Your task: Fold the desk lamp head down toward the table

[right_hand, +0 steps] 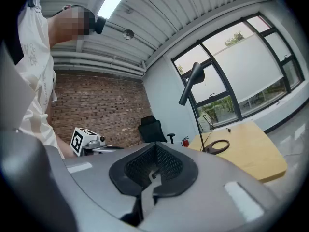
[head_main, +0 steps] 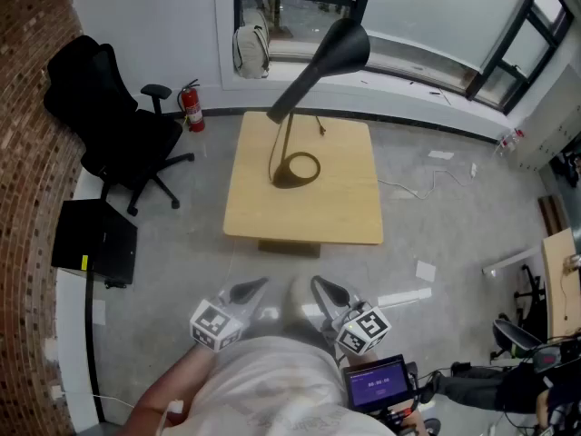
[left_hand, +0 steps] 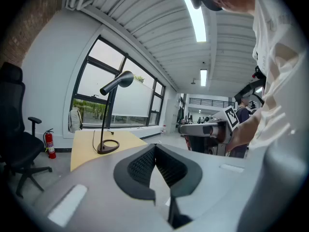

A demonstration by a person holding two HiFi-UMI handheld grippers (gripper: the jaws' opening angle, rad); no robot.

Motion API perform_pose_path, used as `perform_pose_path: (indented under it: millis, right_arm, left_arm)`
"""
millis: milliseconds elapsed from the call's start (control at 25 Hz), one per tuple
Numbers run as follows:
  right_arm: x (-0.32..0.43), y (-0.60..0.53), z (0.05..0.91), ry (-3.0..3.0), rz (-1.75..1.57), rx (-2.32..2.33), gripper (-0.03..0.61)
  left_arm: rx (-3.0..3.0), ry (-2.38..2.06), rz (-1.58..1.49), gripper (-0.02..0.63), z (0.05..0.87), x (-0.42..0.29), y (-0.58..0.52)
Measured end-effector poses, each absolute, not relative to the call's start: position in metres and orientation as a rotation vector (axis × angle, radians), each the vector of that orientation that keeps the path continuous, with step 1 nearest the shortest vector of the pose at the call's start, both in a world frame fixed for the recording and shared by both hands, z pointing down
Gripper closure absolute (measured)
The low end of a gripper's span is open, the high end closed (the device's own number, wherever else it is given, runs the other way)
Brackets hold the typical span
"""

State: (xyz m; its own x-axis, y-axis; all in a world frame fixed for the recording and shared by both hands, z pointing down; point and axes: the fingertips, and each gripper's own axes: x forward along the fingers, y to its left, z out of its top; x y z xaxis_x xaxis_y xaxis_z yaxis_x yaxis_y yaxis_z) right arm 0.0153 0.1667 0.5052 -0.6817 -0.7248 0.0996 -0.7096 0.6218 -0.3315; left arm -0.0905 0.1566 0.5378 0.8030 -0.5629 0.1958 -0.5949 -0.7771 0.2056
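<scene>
A black desk lamp stands on the light wooden table (head_main: 345,212), its ring base (head_main: 298,168) near the table's middle. The cone head (head_main: 343,42) is raised high on the slanted arm, toward the window. In the left gripper view the lamp (left_hand: 109,115) stands upright on the table at left; in the right gripper view its head (right_hand: 195,75) shows against the window. My left gripper (head_main: 247,290) and right gripper (head_main: 330,292) are held close to my body, well short of the table's near edge. Both are shut with nothing between the jaws, as seen at the left gripper (left_hand: 155,148) and the right gripper (right_hand: 155,149).
A black office chair (head_main: 109,116) and a red fire extinguisher (head_main: 191,107) stand left of the table. A black box (head_main: 93,241) sits by the brick wall. A pale backpack (head_main: 251,51) rests on the window sill. Cables and paper scraps (head_main: 427,271) lie on the floor at right.
</scene>
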Motion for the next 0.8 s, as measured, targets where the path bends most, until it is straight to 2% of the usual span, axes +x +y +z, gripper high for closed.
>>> perform_pose_path:
  millis: [800]
  right_arm:
    - [0.011,0.156,0.494,2.741,-0.477,-1.268,0.563]
  left_arm:
    - [2.737,-0.941,0.164,0.612,0.531,-0.109,0.147]
